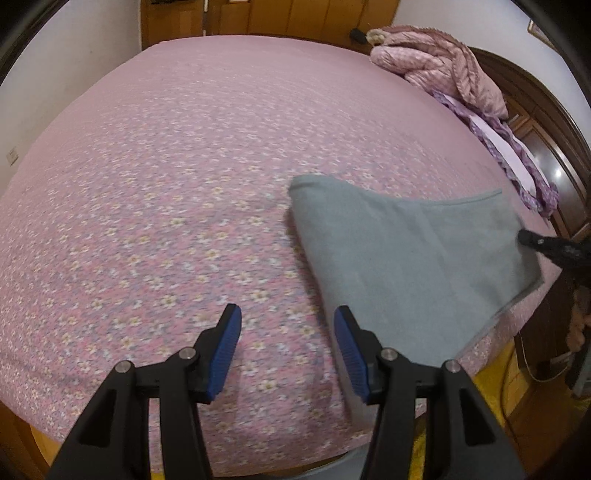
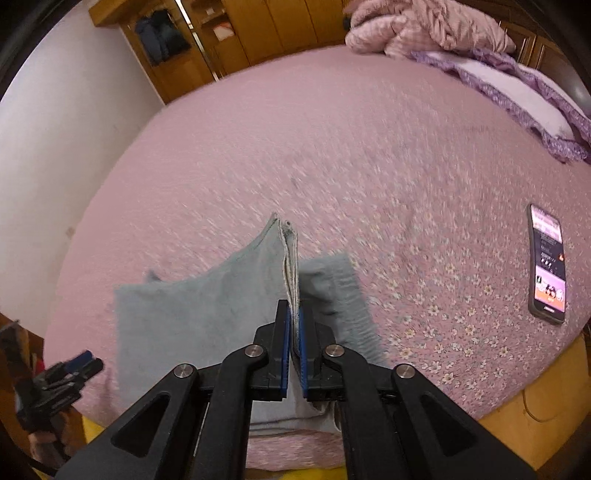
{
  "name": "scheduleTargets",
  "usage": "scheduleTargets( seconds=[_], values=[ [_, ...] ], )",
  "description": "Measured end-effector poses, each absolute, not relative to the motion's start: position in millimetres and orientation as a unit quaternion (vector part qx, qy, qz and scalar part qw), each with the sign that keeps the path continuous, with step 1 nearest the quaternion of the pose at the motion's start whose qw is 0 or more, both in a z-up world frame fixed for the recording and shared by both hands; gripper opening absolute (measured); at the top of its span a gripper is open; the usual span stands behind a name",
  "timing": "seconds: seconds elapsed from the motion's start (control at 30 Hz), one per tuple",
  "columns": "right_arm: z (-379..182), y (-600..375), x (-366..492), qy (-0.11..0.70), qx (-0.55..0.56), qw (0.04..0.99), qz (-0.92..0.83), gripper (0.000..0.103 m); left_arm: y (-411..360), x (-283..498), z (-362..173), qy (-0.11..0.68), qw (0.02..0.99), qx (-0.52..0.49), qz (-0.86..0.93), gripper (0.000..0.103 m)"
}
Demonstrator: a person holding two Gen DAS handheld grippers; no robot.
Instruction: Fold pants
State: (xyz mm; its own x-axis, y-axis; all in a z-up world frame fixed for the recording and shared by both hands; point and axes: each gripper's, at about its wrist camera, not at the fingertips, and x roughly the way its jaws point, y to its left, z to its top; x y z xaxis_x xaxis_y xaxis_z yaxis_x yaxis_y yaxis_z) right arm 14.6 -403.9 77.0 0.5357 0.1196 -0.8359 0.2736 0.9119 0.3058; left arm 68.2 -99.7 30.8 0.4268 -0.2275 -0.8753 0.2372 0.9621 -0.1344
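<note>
Bedspread [image 1: 166, 177] open at left, phone [image 2: 548, 264] right, quilt [image 1: 439, 70] far

Bed [image 1: 177, 155] fills both views, pink floral cover. Pink quilt [image 1: 439, 66] bunched at far corner by the headboard [image 1: 554, 147], dark wood with a light glare. Purple frilled pillow [image 2: 517, 88] beside the quilt. Phone [image 2: 548, 264] lies on the cover near the right edge, screen lit. Wooden wardrobe [image 2: 258, 29] behind the bed, dark clothes [image 2: 160, 35] hanging in its open part. White wall [image 2: 55, 147] at left, socket [image 1: 13, 156] on it. Yellow floor [image 2: 99, 424] below bed edge.
</note>
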Motion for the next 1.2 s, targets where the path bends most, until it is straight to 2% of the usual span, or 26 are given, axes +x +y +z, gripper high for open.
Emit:
scheduleTargets(
  seconds=[0.33,0.67,1.2],
  values=[
    [29,-414,26,0.519,0.189,0.831,-0.060,0.006,-141,80,35,0.507,0.845,0.034,-0.166,0.055],
    [52,-400,13,0.501,0.120,0.854,-0.069,0.018,-173,91,33,0.501,0.844,0.050,-0.184,0.055],
    [67,-402,21,0.461,0.114,0.879,-0.045,0.021,-210,125,15,0.498,0.848,0.075,-0.162,0.055]
  ],
)
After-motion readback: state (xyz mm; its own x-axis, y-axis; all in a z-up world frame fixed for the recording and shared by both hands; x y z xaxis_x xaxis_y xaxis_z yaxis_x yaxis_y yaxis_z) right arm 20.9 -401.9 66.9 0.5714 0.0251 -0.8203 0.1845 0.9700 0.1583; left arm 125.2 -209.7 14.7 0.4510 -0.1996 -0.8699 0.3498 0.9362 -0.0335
